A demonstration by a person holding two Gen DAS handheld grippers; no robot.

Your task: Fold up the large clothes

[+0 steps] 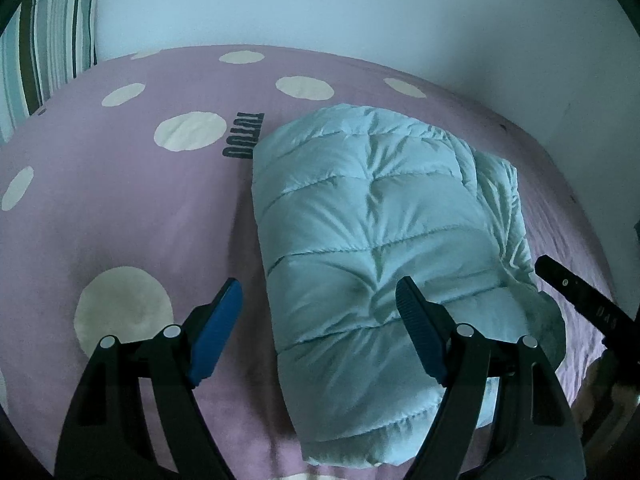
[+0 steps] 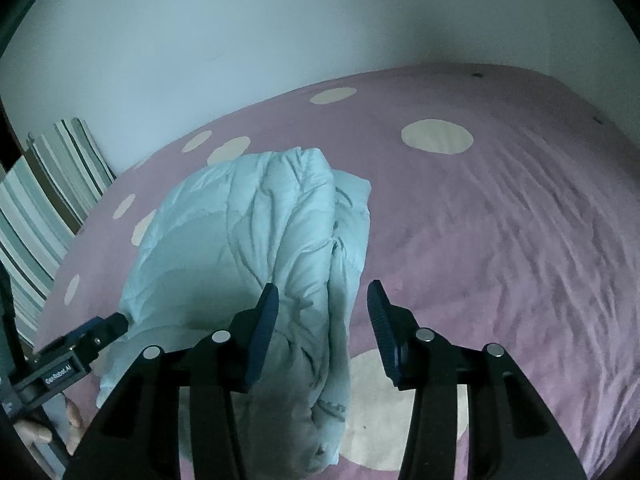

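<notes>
A pale blue quilted puffer jacket (image 1: 372,240) lies folded into a thick oblong bundle on a purple bedspread (image 1: 140,208) with cream dots. My left gripper (image 1: 320,284) hovers open over the bundle's near left edge, its pads clear of the cloth. In the right wrist view the jacket (image 2: 256,232) shows its layered right side. There my right gripper (image 2: 323,288) stands open over that folded edge. The cloth runs under the gap and the right pad is apart from it. One black finger (image 1: 576,292) of the right gripper shows at the jacket's right side.
Striped pillows (image 1: 48,40) lean against the white wall (image 1: 360,12) at the bed's far left, seen also as pillows (image 2: 36,220). The left gripper's body (image 2: 92,336) and a hand (image 2: 40,432) sit at the lower left. Bedspread (image 2: 500,220) stretches right of the jacket.
</notes>
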